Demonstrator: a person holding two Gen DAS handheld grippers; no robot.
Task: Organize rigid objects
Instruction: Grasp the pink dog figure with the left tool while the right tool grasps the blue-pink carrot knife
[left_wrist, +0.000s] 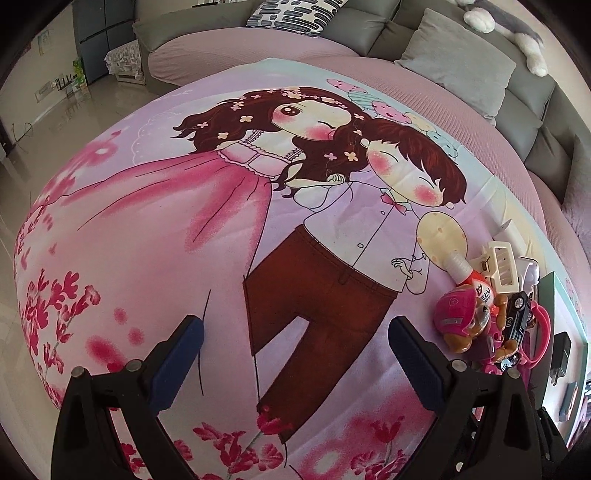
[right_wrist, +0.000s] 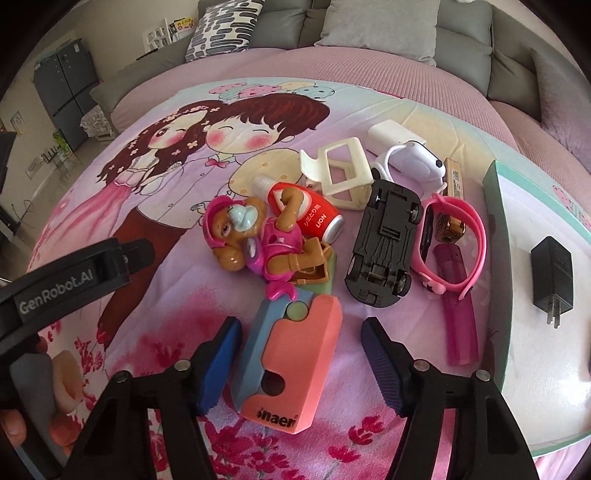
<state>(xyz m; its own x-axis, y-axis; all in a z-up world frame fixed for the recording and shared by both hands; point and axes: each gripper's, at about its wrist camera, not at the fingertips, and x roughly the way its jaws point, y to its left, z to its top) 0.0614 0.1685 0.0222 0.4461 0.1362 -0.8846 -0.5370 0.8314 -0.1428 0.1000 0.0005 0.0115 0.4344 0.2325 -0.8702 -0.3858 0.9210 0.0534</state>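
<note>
Right gripper (right_wrist: 299, 354) straddles the pink eraser (right_wrist: 295, 365); jaws apart, pads not touching it. Left gripper (left_wrist: 295, 347) spread wide over bare cloth (left_wrist: 166, 240), holding nothing. Toys cluster near the cloth's right edge: dog (right_wrist: 255, 236), bottle (right_wrist: 314, 214), car (right_wrist: 384, 243), watch (right_wrist: 454, 240). Box (right_wrist: 532, 325) holds a charger (right_wrist: 552, 280). Cloth left of the cluster lies open

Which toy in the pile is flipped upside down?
The black toy car: its chassis and axles face up, wheels in the air. It lies between the brown pup figure and the pink watch.
</note>
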